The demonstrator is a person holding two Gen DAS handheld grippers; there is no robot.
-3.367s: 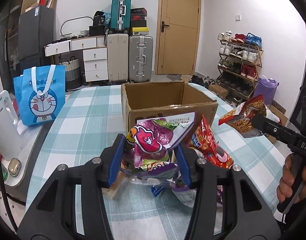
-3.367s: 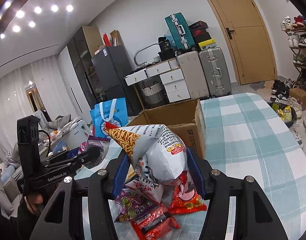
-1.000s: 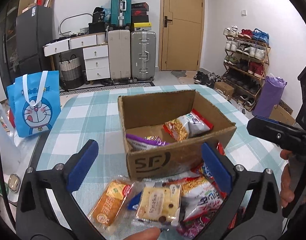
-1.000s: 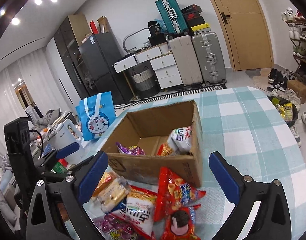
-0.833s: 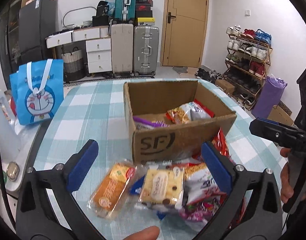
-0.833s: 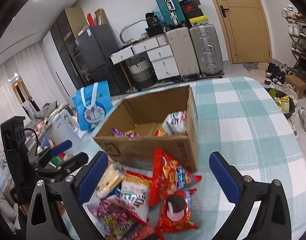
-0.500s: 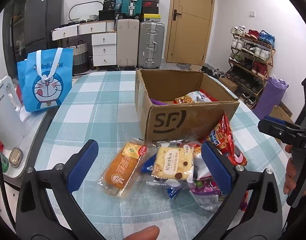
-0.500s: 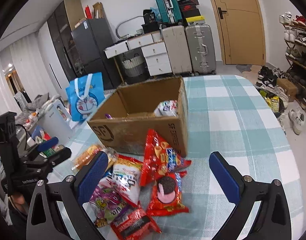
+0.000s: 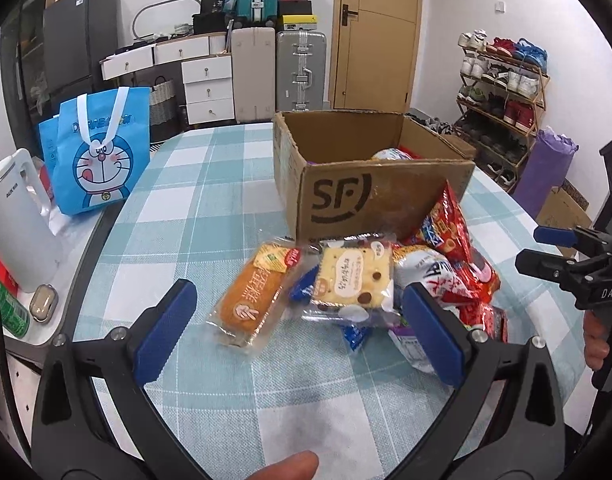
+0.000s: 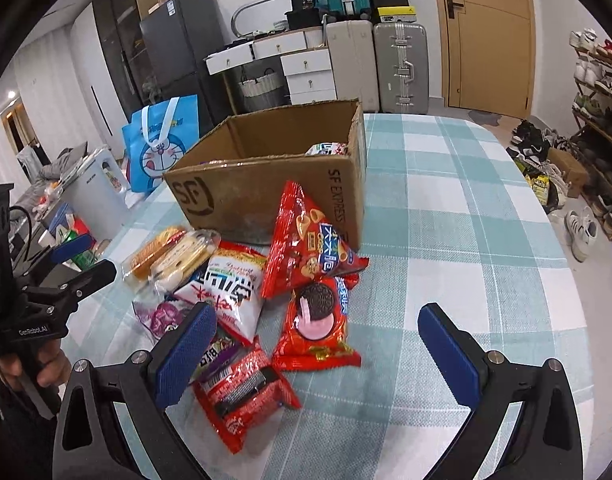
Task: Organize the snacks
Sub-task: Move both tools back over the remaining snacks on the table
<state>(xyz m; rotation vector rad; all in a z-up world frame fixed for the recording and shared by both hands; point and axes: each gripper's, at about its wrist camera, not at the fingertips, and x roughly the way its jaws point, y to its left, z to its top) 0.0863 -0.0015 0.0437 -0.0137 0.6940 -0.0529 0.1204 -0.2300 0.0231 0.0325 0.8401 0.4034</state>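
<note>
Fingers of both your left gripper (image 9: 298, 330) and right gripper (image 10: 317, 350) gape empty; each hovers near the snack pile (image 10: 242, 280), ready to feed the far box (image 10: 274, 168).

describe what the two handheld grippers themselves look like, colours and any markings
Both are black plastic frames with silver screws and blue textured pads on the fingers. The left gripper shows "GenRobot.AI" lettering on its body in the right wrist view; the right gripper shows "DAS" in the left wrist view. No sleeves visible.

Black tongs (image 9: 298, 328) with blue pads (image 9: 162, 330) and silver screws.
</note>
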